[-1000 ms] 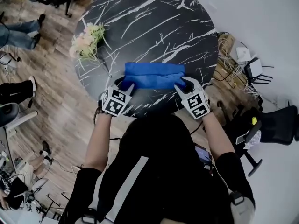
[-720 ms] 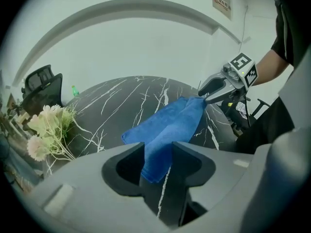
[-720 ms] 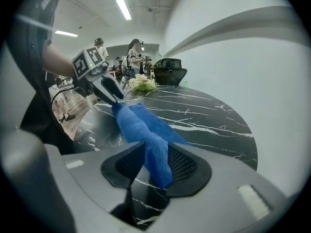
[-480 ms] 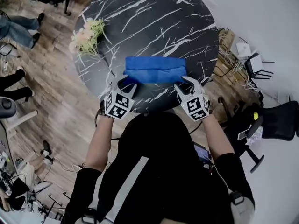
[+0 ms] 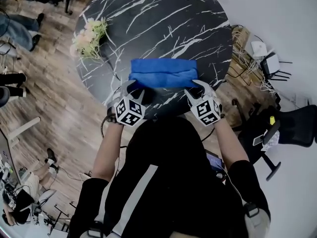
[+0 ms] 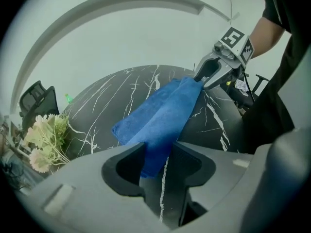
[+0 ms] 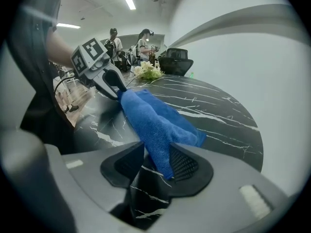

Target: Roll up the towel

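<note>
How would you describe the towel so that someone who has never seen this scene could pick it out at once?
Find the round black table veined with white. Near its edge closest to the person is a folded towel, long side running left to right. It is the only bright blue thing there; the pale flowers sit apart at the left rim.

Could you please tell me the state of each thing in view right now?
Towel: folded into a long band on the table.
Left gripper: closed on the towel's near left corner.
Right gripper: closed on the towel's near right corner.
Flowers: resting near the table's edge, clear of the towel.
</note>
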### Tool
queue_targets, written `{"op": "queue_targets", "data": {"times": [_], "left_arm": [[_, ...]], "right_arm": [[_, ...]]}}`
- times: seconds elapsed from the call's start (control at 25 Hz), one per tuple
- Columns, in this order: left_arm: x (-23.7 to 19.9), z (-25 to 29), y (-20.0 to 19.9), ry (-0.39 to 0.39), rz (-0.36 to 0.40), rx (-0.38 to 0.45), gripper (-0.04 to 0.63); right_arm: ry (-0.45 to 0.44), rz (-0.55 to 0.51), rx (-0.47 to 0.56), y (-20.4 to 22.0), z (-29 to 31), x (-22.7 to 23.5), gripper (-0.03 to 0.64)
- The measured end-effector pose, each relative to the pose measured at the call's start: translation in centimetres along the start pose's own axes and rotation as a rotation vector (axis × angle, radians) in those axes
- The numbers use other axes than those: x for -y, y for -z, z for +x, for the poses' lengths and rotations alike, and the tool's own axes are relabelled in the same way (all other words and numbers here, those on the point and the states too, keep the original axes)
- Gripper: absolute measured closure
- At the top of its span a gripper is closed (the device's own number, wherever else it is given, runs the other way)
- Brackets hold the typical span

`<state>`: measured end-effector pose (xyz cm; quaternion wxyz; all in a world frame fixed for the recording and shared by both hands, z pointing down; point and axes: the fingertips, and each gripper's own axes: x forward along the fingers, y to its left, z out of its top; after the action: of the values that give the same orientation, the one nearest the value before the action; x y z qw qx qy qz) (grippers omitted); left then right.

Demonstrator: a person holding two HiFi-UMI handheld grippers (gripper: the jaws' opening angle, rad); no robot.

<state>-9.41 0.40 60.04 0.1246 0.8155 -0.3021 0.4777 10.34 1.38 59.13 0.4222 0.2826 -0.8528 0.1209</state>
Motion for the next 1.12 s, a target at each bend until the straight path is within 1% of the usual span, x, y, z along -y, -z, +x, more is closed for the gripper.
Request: {"op": "queue_targets", "data": {"times": [0.12,0.2,0.28,0.36,0.4,0.48,0.64,0.72,0.88,1.12], "left_arm": [[-0.3,0.4,-0.1,-0.003,0.012,-0.011,0.410],[-0.6,0.7,-0.1,0.002,0.002,-0.014,0.412],[-0.9,0.8,-0.1,0.014,-0.021,-0.014,0.425],[-1.2,0.8,-0.1,0.037,-0.056,-0.012,0.439],[-1.3,0.7,-0.2,0.052,-0.079,-0.010,0.447],[-1.6,0.5,-0.3,0.085,-0.130,-0.008,0.460],[-2.9,0.2,-1.1,0.120,-0.212,-0.005,0.465],[-3.7,0.3,-1.4,0.120,-0.219,-0.006,0.463],[-4.9,0.9,-2.0,0.114,-0.206,-0.018,0.462],[-6.0,1.7,-2.5,0.098,-0.213,-0.012,0.459]], "right_arm": [[-0.017,-0.007,-0.041,0.8,0.6,-0.1,0.460],[-0.029,-0.018,-0.066,1.2,1.0,-0.1,0.462],[-0.031,-0.012,-0.071,1.1,1.0,0.1,0.481],[-0.031,0.024,-0.066,0.8,0.9,0.7,0.523],[-0.034,0.047,-0.061,0.6,0.7,0.9,0.532],[-0.040,0.075,-0.050,0.1,0.5,1.4,0.541],[-0.044,0.066,-0.029,-1.1,0.4,2.3,0.541],[-0.044,0.067,-0.024,-1.4,0.6,2.8,0.541],[-0.041,0.070,-0.006,-2.4,1.0,4.0,0.540],[-0.045,0.083,-0.007,-3.1,1.6,5.5,0.531]]}}
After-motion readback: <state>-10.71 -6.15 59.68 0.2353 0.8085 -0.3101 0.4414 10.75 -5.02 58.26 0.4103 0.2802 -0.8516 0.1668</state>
